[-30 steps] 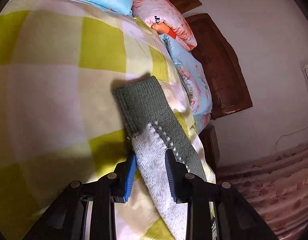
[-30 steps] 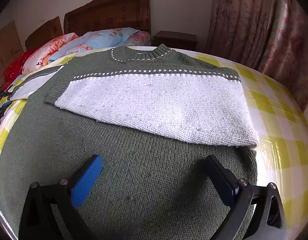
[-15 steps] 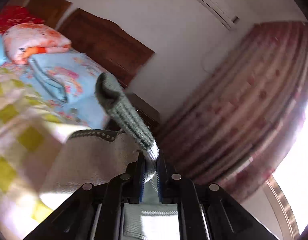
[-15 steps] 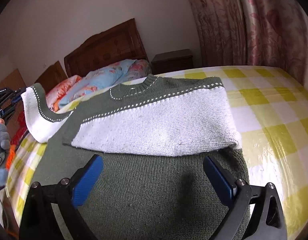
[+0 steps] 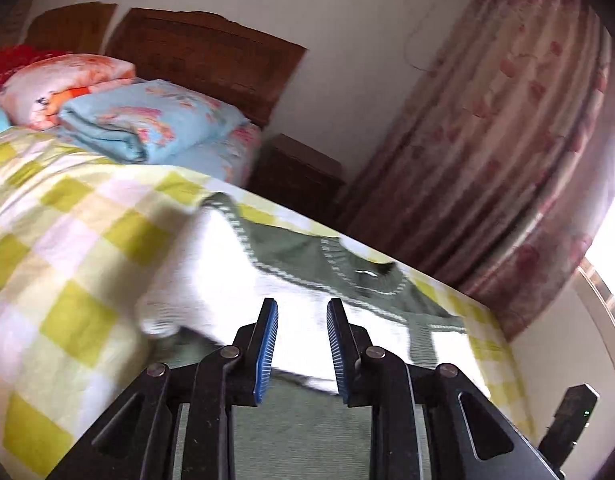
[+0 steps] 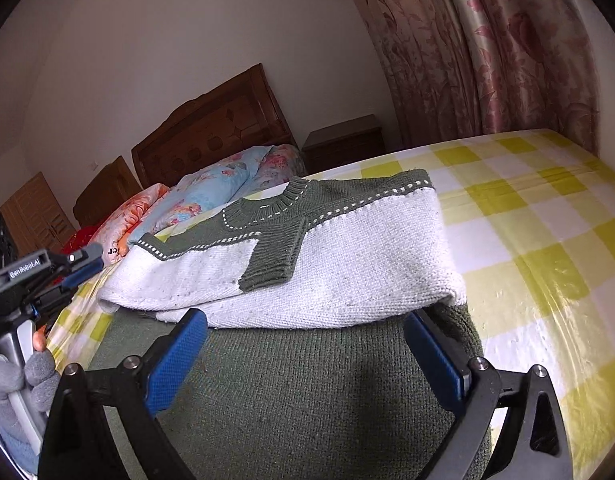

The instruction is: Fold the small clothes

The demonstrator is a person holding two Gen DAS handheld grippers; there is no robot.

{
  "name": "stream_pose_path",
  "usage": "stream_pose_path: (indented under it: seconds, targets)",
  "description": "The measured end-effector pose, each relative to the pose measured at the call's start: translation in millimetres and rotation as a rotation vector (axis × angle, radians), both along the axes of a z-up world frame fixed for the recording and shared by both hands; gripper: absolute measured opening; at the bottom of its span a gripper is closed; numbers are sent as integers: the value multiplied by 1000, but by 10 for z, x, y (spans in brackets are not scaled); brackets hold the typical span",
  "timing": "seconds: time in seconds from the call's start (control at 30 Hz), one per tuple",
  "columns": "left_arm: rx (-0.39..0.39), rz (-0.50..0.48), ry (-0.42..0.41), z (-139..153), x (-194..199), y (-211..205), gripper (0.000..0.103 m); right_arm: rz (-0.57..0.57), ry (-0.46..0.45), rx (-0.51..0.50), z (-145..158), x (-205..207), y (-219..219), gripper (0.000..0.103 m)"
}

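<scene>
- Right gripper [image 6: 307,356]: jaws spread wide, nothing between them, low over the sweater's green lower body.
- Left gripper [image 5: 301,346]: jaws parted with a gap, empty, pointing at the white folded part.
- Sweater [image 6: 307,264]: flat on the bed [image 6: 547,240], checked yellow-white cover. Both white sleeves folded across the chest; green cuff [image 6: 267,264] of the upper one lies near the middle, below the collar.
- Behind: pillows [image 6: 211,192], wooden headboard [image 6: 211,132], nightstand [image 6: 343,140], floral curtain [image 6: 487,48].

Matt knitted sweater [image 6: 339,264]; glossy checked bedcover [image 6: 547,240].
</scene>
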State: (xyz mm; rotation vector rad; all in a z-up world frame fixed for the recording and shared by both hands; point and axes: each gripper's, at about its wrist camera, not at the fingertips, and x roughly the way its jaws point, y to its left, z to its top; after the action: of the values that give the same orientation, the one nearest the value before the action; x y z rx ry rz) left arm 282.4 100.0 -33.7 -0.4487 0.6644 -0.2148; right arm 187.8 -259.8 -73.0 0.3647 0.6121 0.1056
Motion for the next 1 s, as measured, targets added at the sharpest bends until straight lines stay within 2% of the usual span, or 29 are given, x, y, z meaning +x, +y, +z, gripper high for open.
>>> stream_pose_path:
  seconds: [0.07, 0.13, 0.2, 0.27, 0.43, 0.53, 0.7, 0.8, 1.0]
  targets:
    - [-52, 129, 9, -166, -45, 378, 25, 3, -1, 5, -7, 0, -5, 103]
    - [-105, 201, 38, -353, -94, 629, 25, 9, -3, 10, -10, 2, -6, 103]
    - [-131, 220, 88, -482, -71, 738, 23, 14, 1, 11, -13, 5, 0, 103]
    - [-153, 201, 88, -536, -20, 706, 23, 17, 9, 10, -22, 13, 10, 103]
    - [-33, 110, 140, -584, 123, 359, 23, 54, 14, 10, -30, 26, 47, 103]
    - [33, 100, 157, -600, 147, 249, 25, 100, 27, 7, -45, 51, 93, 103]
    - [48, 100, 159, -619, 146, 220, 26, 126, 27, 17, -57, 47, 113, 103]
    - [47, 101, 160, -618, 154, 219, 26, 150, 58, 18, -59, 115, 139, 103]
    - [62, 102, 157, -604, 148, 194, 27, 165, 102, 37, -19, 493, 226, 103]
